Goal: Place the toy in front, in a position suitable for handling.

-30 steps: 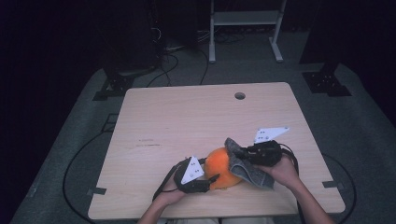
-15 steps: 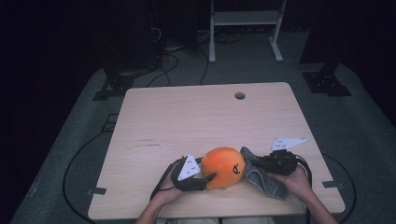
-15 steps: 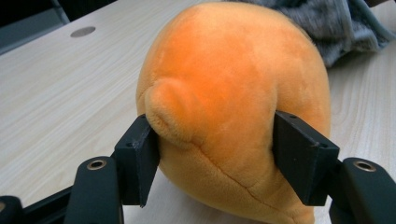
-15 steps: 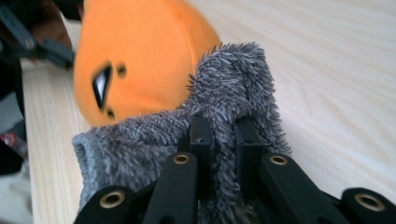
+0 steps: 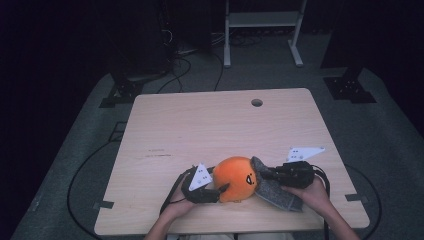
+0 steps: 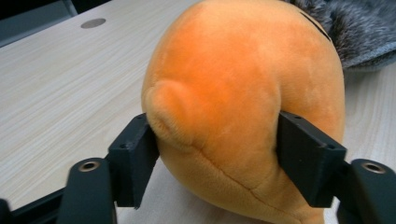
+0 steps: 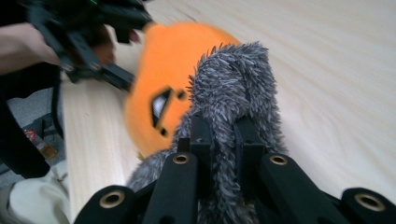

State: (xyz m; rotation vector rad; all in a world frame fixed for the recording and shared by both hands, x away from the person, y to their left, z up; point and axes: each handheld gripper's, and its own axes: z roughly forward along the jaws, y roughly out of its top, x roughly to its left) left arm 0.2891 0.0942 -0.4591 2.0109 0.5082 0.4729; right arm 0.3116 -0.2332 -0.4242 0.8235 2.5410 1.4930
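Two tools at work near the tabletop's [image 5: 165, 130] front edge. Left tool [image 6: 217, 154], jaws just widening, pads touching the orange plush [image 5: 235, 177]; right tool [image 7: 223, 135] clenched on the grey furry cover [image 7: 233, 84]. Advice: steady the plush firmly and pull the cover slowly, evenly.

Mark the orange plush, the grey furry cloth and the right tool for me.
orange plush [image 5: 234, 176]: high view, top of its round body.
grey furry cloth [image 7: 233, 79]: right gripper view, bunched upper fold.
right tool [image 7: 223, 135]: right gripper view, between the jaw tips, clamped on the cloth.
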